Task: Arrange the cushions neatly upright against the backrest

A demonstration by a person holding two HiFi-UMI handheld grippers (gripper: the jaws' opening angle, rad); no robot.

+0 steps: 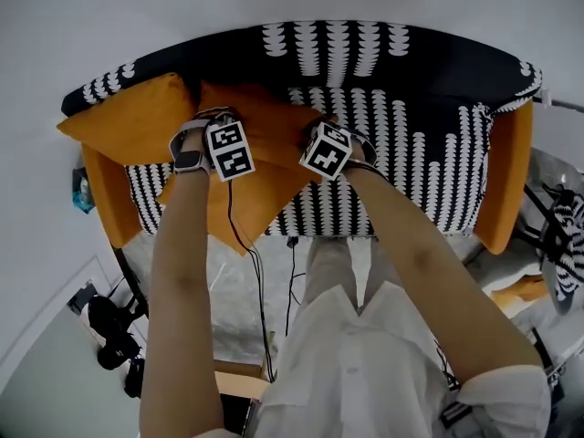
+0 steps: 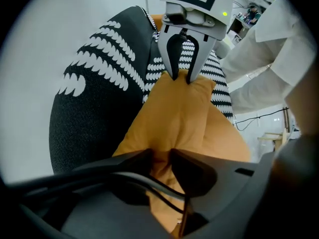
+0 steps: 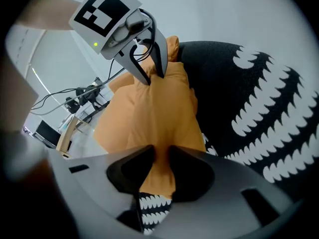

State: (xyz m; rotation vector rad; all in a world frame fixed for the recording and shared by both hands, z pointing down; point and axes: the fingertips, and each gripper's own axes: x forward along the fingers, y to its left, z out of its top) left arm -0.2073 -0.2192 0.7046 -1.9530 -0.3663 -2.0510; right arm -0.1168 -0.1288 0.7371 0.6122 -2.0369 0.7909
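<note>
Our forearms (image 1: 182, 272) reached down to the sofa (image 1: 429, 181). At its back-left corner, one orange cushion (image 1: 128, 121) leaned by the backrest (image 1: 383, 53), though askew. Beside it, our left tongs (image 2: 160, 159) pinched one end of the second cushion (image 1: 245, 206) and our right tongs (image 3: 160, 156) pinched the other. That cushion was over the seat's left half, one corner past the front edge. We judged the job roughly half done: this cushion needed standing against the backrest, and the first needed straightening.

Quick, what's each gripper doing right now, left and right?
Left gripper: closed on the orange cushion.
Right gripper: closed on the same orange cushion.
</note>
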